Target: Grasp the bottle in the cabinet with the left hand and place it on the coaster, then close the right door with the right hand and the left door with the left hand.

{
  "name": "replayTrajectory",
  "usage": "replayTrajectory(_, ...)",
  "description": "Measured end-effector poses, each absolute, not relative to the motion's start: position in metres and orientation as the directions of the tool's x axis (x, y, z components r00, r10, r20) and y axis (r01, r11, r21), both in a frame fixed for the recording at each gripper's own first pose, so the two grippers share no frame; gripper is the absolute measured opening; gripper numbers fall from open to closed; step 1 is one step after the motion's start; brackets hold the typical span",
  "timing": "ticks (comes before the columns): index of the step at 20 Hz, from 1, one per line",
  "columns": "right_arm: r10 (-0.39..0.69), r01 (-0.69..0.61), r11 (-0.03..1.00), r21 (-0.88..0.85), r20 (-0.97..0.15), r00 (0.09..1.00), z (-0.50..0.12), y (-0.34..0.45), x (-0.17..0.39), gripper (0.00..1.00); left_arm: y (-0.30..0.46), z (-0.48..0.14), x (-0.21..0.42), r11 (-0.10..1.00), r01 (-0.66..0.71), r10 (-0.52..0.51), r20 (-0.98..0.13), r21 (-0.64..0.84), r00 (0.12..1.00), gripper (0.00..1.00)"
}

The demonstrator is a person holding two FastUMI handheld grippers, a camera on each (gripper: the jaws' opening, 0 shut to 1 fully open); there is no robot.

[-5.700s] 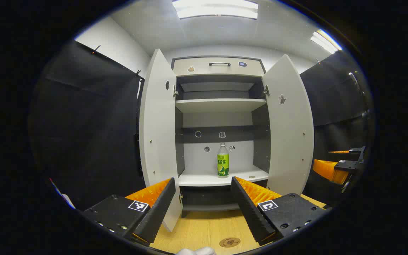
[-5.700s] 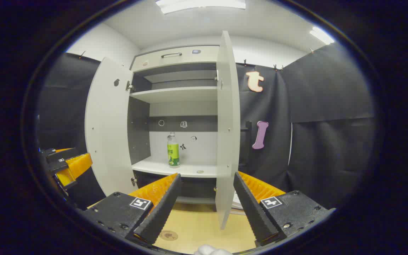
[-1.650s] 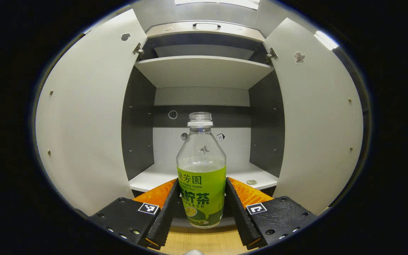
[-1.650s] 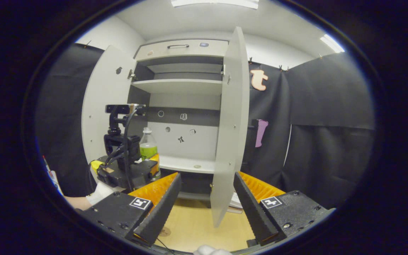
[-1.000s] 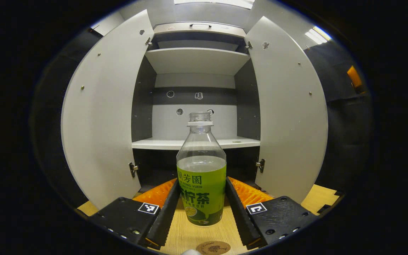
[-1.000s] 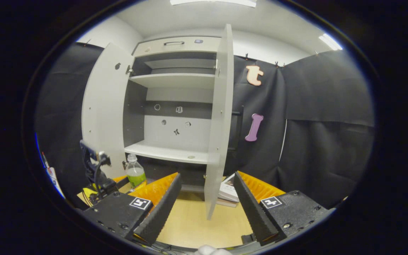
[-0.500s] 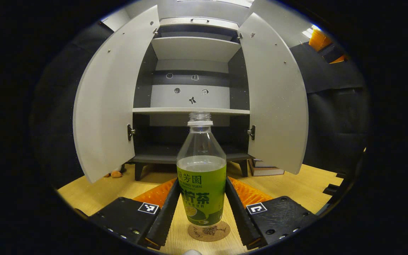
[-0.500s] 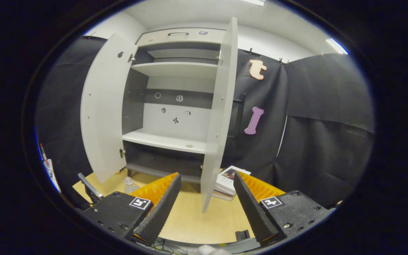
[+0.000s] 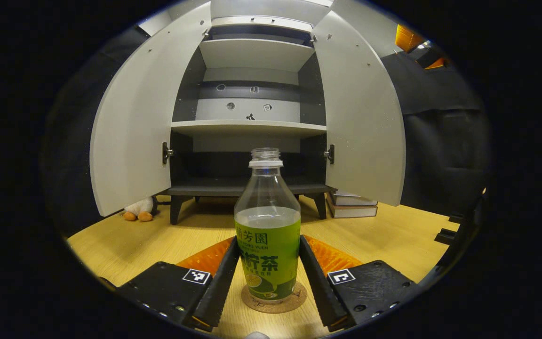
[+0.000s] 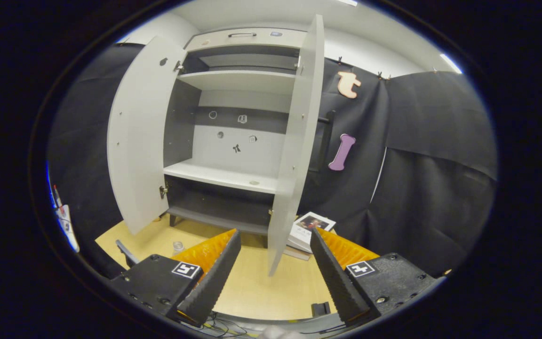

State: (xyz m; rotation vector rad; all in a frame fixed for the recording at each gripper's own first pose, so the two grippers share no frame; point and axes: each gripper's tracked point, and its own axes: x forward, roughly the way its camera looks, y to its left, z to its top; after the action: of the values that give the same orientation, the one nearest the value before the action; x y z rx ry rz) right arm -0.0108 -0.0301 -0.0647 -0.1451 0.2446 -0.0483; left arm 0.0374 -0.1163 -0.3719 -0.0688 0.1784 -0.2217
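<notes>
The clear bottle (image 9: 267, 235) with a green label and no cap stands upright between the fingers of my left gripper (image 9: 268, 242), which is shut on its label. Its base rests on or just above the round cork coaster (image 9: 275, 302) on the wooden surface. Behind it the white cabinet stands with its left door (image 9: 132, 122) and right door (image 9: 360, 117) swung open. In the right gripper view my right gripper (image 10: 274, 233) is open and holds nothing, with the right door's edge (image 10: 299, 132) just ahead of it. The bottle's neck (image 10: 177, 246) peeks out at lower left.
A plush toy (image 9: 138, 209) lies under the left door. Stacked books (image 9: 351, 207) lie by the cabinet's right foot, also in the right gripper view (image 10: 311, 226). The cabinet's lower shelf (image 10: 224, 176) holds only a small round thing. Black cloth walls close both sides.
My left gripper took the bottle off the cabinet shelf, drew back and lowered it onto the coaster. The right gripper stayed open and shifted slightly before the right door.
</notes>
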Motion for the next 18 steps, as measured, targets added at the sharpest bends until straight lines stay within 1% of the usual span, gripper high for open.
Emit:
replayTrajectory(3, -0.057, 0.021, 0.989, -0.149, -0.241, 0.969, -0.065, -0.029, -0.011, 0.98, -0.119, -0.372, 0.034, 0.973, 0.217, -0.226, -0.152, -0.076, 0.962, 0.75)
replayTrajectory(4, -0.051, 0.016, 0.99, -0.142, -0.249, 0.967, -0.066, -0.028, -0.01, 0.98, -0.119, -0.371, 0.033, 0.974, 0.215, -0.224, -0.154, -0.071, 0.962, 0.8)
replayTrajectory(5, -0.052, 0.016, 0.99, -0.14, -0.252, 0.966, -0.067, -0.028, -0.01, 0.98, -0.119, -0.373, 0.032, 0.974, 0.217, -0.224, -0.167, -0.063, 0.96, 0.77)
replayTrajectory(6, -0.053, 0.018, 0.99, -0.14, -0.25, 0.967, -0.065, -0.028, -0.01, 0.98, -0.117, -0.371, 0.03, 0.977, 0.207, -0.212, -0.171, -0.048, 0.962, 0.84)
replayTrajectory(7, -0.048, 0.014, 0.991, -0.137, -0.251, 0.967, -0.065, -0.027, -0.011, 0.98, -0.113, -0.368, 0.029, 0.98, 0.195, -0.199, -0.167, -0.036, 0.966, 0.88)
replayTrajectory(8, -0.047, 0.014, 0.991, -0.132, -0.25, 0.967, -0.065, -0.026, -0.011, 0.98, -0.109, -0.364, 0.028, 0.982, 0.187, -0.188, -0.173, -0.025, 0.967, 0.97)
replayTrajectory(13, -0.043, 0.017, 0.994, -0.107, -0.241, 0.97, -0.062, -0.024, -0.011, 0.98, -0.096, -0.326, 0.03, 0.985, 0.17, -0.167, -0.137, 0.006, 0.976, 0.96)
replayTrajectory(17, -0.037, 0.019, 0.997, -0.08, -0.228, 0.973, -0.059, -0.021, -0.013, 0.98, -0.09, -0.29, 0.031, 0.987, 0.161, -0.16, -0.139, -0.004, 0.977, 0.96)
replayTrajectory(18, -0.036, 0.02, 0.997, -0.072, -0.223, 0.974, -0.058, -0.022, -0.014, 0.95, -0.088, -0.278, 0.032, 0.988, 0.156, -0.155, -0.137, -0.007, 0.978, 0.96)
